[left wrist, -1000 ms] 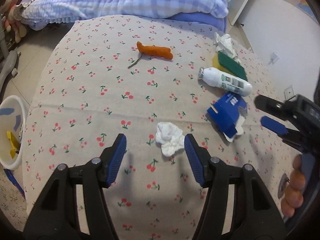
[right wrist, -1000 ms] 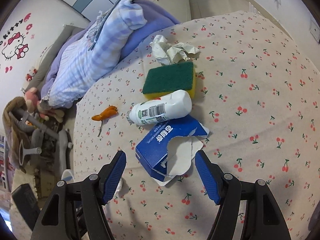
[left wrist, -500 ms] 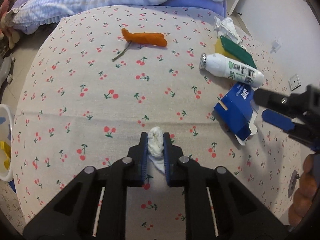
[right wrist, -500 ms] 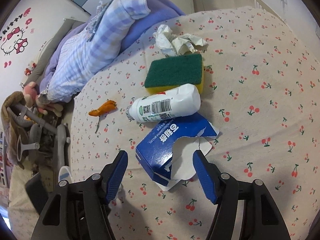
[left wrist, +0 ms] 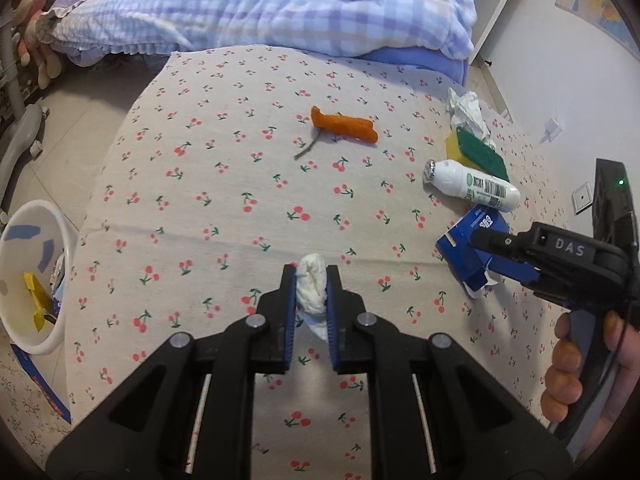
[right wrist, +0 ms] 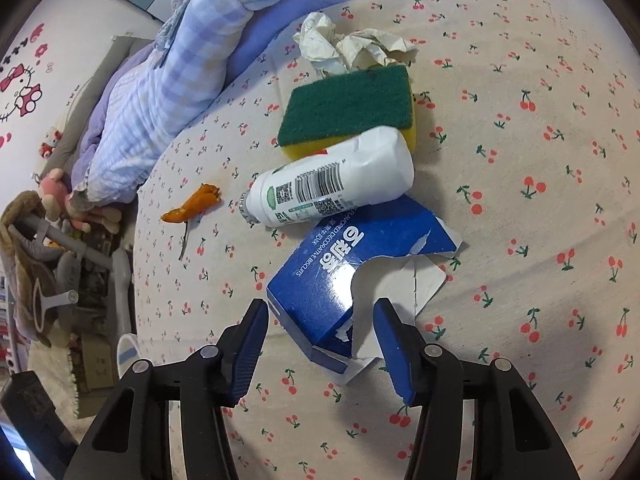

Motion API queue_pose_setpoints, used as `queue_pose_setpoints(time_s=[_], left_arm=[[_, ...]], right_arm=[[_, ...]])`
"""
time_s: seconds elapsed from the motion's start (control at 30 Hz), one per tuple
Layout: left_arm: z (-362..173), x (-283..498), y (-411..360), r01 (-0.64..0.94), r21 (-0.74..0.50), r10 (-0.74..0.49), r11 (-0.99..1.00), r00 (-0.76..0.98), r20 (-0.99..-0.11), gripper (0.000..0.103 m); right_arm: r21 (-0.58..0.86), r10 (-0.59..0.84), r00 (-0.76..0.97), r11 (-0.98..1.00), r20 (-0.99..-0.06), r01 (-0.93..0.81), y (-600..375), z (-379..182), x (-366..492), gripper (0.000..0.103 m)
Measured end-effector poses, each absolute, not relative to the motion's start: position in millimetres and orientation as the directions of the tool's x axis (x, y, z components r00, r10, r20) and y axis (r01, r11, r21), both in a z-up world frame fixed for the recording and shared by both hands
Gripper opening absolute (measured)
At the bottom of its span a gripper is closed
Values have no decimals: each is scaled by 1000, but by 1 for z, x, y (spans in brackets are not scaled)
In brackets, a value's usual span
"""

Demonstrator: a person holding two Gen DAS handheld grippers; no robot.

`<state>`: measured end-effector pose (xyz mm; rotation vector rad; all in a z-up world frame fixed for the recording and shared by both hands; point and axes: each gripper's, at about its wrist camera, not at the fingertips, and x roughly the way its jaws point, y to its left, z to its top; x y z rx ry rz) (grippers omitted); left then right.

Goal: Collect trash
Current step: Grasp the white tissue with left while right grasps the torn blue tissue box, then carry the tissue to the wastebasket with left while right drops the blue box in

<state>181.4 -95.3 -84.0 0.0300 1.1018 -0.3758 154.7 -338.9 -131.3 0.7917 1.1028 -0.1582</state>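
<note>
**Tissue pinched on my left, torn box between my closing right fingers**

My left gripper (left wrist: 311, 280) pinches a soft, crumpled white tissue wad (left wrist: 310, 290), squeezed tall and narrow between the ribbed blue pads. My right gripper (right wrist: 322, 320) is closing around a torn blue cardboard biscuit box (right wrist: 340, 272); its glossy corner sits between the fingers, which do not yet press on it, and the ripped flap shows white inside. Touching the box's far edge lies a smooth white plastic bottle (right wrist: 332, 180) on its side, barcode up. Behind it rests a rectangular sponge (right wrist: 348, 108), coarse green scourer over yellow foam, then a wad of crumpled paper (right wrist: 352, 46). A wrinkled orange peel strip (left wrist: 344, 128) lies apart. All sit on a cream cloth (left wrist: 224, 184) printed with cherries. A checked lilac quilt (left wrist: 248, 8) is heaped beyond, and a white plastic bin (left wrist: 28, 280) stands on the floor at left.
</note>
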Motion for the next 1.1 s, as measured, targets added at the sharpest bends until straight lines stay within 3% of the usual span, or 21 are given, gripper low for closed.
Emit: queue_pose_setpoints(time_s=[0.03, 0.13, 0.23, 0.53, 1.1], left_arm=[[-83, 182, -93, 311, -165, -285, 936, 394, -874, 15], [-81, 182, -84, 304, -180, -295, 936, 389, -873, 15], [-77, 183, -72, 286, -201, -306, 937, 392, -868, 15], [-64, 183, -42, 250, -253, -339, 935, 409, -847, 15], [-50, 190, 17, 170, -307, -351, 937, 462, -815, 15]], right_arm=[[489, 254, 470, 723, -845, 488, -338, -132, 155, 50], [481, 243, 471, 725, -848, 493, -336, -133, 156, 20], [514, 260, 497, 707, -828, 486, -336, -128, 150, 9], [540, 276, 543, 731, -793, 418, -318, -96, 129, 3], [509, 235, 657, 820, -717, 263, -285, -47, 128, 2]])
